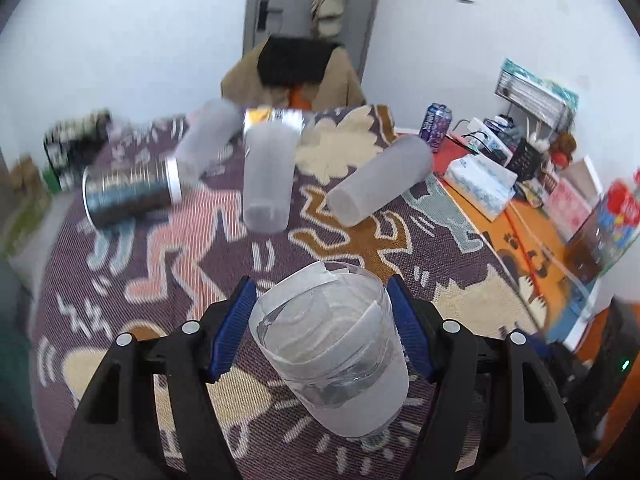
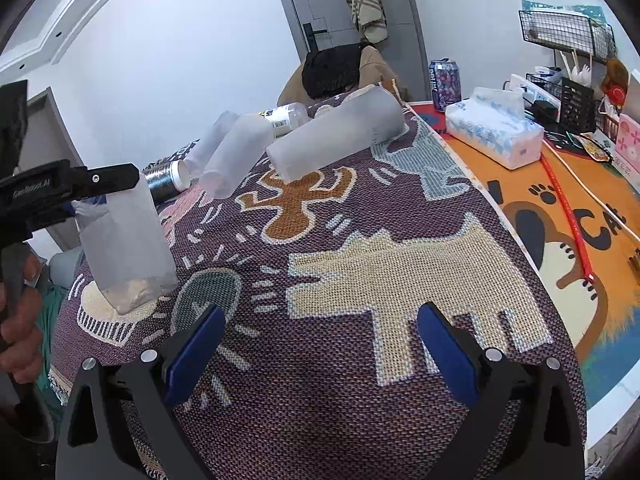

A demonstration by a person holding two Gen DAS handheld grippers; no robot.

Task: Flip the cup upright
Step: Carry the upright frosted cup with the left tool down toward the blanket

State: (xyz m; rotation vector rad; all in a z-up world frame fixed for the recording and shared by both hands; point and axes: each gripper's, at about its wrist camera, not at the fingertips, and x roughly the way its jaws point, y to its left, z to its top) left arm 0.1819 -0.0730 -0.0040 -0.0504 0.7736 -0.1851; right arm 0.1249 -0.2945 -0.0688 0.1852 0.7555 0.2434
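Note:
A frosted clear cup [image 1: 332,352] stands mouth up, slightly tilted, between the blue pads of my left gripper [image 1: 322,296]. The pads sit close on both sides of its rim, gripping it. In the right wrist view the same cup [image 2: 128,248] rests its base on the patterned cloth [image 2: 360,400], held near the top by the left gripper [image 2: 100,184]. My right gripper [image 2: 316,344] is open and empty, low over the cloth's front. Three more frosted cups lie on their sides farther back [image 1: 380,180] [image 1: 266,176] [image 1: 208,140].
A metal can [image 1: 128,192] and a plastic bottle [image 1: 276,118] lie on the cloth among the cups. A soda can [image 2: 445,84], tissue pack [image 2: 494,132] and wire racks [image 2: 568,36] stand on the orange mat at right. A chair with a coat [image 1: 292,76] is behind the table.

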